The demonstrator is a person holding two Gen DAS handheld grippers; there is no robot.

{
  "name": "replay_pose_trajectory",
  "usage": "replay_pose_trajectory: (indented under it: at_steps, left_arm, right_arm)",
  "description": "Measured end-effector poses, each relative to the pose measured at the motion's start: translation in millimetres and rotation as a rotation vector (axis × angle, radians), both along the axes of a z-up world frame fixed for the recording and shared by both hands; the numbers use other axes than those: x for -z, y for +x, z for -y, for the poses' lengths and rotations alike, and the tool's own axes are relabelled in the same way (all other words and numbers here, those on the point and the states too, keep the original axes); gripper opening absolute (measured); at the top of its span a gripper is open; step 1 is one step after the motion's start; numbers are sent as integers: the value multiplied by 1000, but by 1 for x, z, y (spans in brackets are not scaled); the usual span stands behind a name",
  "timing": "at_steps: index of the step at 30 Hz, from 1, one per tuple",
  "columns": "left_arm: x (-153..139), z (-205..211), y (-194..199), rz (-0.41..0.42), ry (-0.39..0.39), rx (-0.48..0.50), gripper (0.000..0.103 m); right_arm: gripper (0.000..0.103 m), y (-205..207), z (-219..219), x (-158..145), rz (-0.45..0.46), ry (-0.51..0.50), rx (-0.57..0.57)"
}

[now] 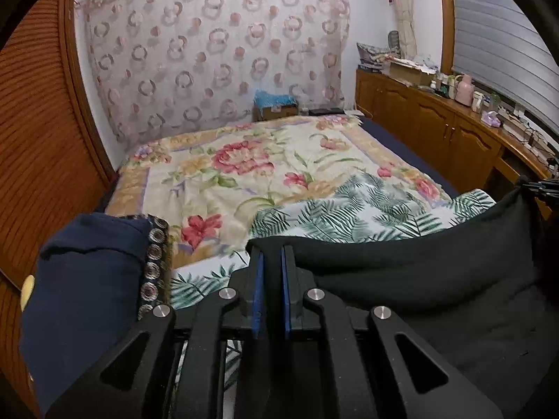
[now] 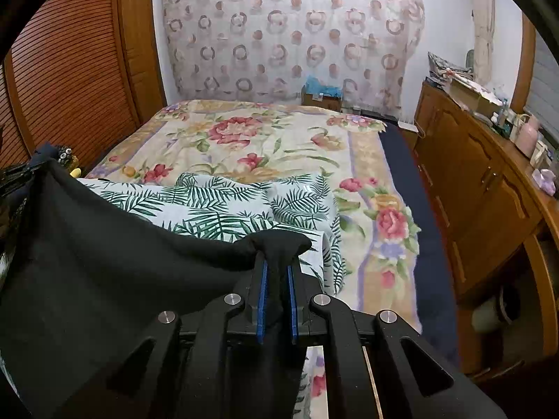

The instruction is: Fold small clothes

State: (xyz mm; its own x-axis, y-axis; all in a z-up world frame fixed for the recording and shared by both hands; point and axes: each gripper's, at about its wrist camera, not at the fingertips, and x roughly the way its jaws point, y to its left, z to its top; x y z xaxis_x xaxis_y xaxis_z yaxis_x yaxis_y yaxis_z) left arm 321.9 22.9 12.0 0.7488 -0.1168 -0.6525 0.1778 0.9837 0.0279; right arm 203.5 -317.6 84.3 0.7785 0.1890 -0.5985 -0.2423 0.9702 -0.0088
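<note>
A black garment (image 1: pixel 419 272) hangs stretched in the air between my two grippers, above the bed. My left gripper (image 1: pixel 271 255) is shut on its left corner; black cloth fills the gap between the blue pads. My right gripper (image 2: pixel 277 265) is shut on the other corner, with the black garment (image 2: pixel 104 262) bunched over the fingertips and sagging to the left. The right gripper also shows at the far right of the left wrist view (image 1: pixel 545 188). The left gripper shows at the far left of the right wrist view (image 2: pixel 14 174).
A palm-leaf print cloth (image 2: pixel 223 202) lies on the floral bedspread (image 2: pixel 265 143) under the garment. A navy garment with a patterned trim (image 1: pixel 87 279) lies at the bed's left. Wooden shutter doors (image 1: pixel 38 132) stand left; a cluttered wooden cabinet (image 2: pixel 482 181) runs along the right.
</note>
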Motion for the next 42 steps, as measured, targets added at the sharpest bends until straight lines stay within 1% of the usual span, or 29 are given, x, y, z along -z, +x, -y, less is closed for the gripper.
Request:
replay_pose_trajectory:
  at_steps: [1, 2, 3, 4, 5, 6, 7, 8, 9, 10, 11, 15, 19, 23, 28, 29, 34, 37, 39, 42]
  left_arm:
    - [0, 1, -2, -4, -1, 8, 14]
    - [-1, 3, -6, -1, 2, 17, 21]
    - [-2, 4, -10, 4, 5, 24, 32]
    - [-2, 3, -15, 9, 0, 35, 38]
    - [-2, 4, -18, 9, -9, 41, 45]
    - [-2, 5, -26, 3, -23, 55, 46]
    - [-2, 6, -27, -3, -19, 59, 48]
    - [-1, 8, -33, -6, -11, 64, 57]
    - [-1, 11, -43, 1, -8, 78, 66]
    - [-1, 11, -47, 3, -11, 85, 71]
    - [1, 13, -56, 1, -25, 96, 73]
    - [7, 14, -78, -14, -33, 100, 73]
    - [14, 16, -91, -36, -28, 108, 73]
    - [23, 17, -97, -63, -16, 107, 73]
    - [31, 10, -105, -85, -28, 85, 73]
    - [33, 9, -106, -89, -25, 82, 73]
    - [39, 7, -110, -106, -14, 63, 73]
    - [43, 6, -112, -116, -7, 54, 73]
    - [45, 5, -111, -124, 0, 40, 73]
    - [47, -1, -112, -132, -2, 17, 73]
  right_arm:
    - [8, 6, 0, 0, 0, 4, 8]
    - [12, 8, 0, 2, -5, 3, 18]
    - [16, 8, 0, 3, -12, -3, 29]
    - [17, 15, -1, 9, -15, -13, 37]
    - [20, 15, -1, 10, -10, -22, 37]
    - [28, 13, -1, 11, 0, -25, 34]
    - [34, 9, 1, 10, 9, -21, 36]
    - [48, 3, 3, 7, 15, -8, 37]
    - [58, -2, 6, 6, 26, 10, 38]
    - [62, -6, 9, 7, 37, 24, 39]
    - [65, -12, 10, 7, 45, 31, 41]
    - [65, -40, 14, 11, 60, 35, 63]
    - [65, -69, 19, 24, -3, 84, 32]
    - [65, -102, 28, 29, -30, 92, 40]
    - [65, -134, 42, 36, -69, 117, 59]
    - [65, -137, 44, 43, -91, 115, 67]
    - [65, -133, 50, 59, -148, 127, 95]
    - [65, -127, 47, 65, -155, 99, 96]
    - [65, -120, 45, 68, -160, 103, 89]
    - [63, -117, 34, 68, -136, 73, 85]
